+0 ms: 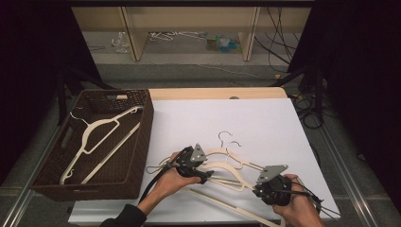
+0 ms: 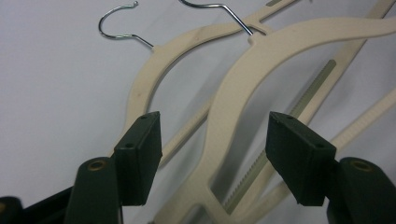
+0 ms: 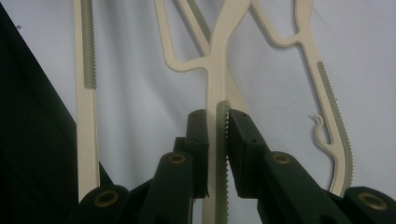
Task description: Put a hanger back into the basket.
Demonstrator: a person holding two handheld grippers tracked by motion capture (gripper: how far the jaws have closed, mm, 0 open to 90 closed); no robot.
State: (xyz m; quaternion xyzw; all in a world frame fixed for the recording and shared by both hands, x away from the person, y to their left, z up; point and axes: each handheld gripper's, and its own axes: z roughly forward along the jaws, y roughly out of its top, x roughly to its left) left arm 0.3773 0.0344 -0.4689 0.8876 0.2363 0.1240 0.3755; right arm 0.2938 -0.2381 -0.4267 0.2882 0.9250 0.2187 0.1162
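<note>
The hangers (image 1: 227,168) are light, thin and stiff, made of cream plastic. They are smooth, so they can slip, and their arms and hooks tangle and catch on each other. A good place to take hold is a flat arm or the long bottom bar, where the ridged grey strip (image 3: 223,154) stops slipping. The wire hooks (image 2: 122,25) are too thin and round to pinch well.

The hangers lie in a loose pile on the white table (image 1: 265,123), near the front edge, between the two hands. Each one has a curved cream body, a straight bar below and a shiny metal hook on top. Two more hangers (image 1: 101,137) already lie in the brown basket (image 1: 142,142) just beside the table, on the left.

The right gripper (image 3: 217,135) is pressed together on a bar of one hanger, pinching it right on the ridged strip. The left gripper (image 2: 215,149) is spread apart. A curved hanger arm (image 2: 238,107) sits between its jaws, but the black pads do not touch it. From above, it is hard to tell which hanger in the pile that arm belongs to, maybe the top one. I think the hangers have to be pulled apart slowly, because one hook could drag the rest along.
</note>
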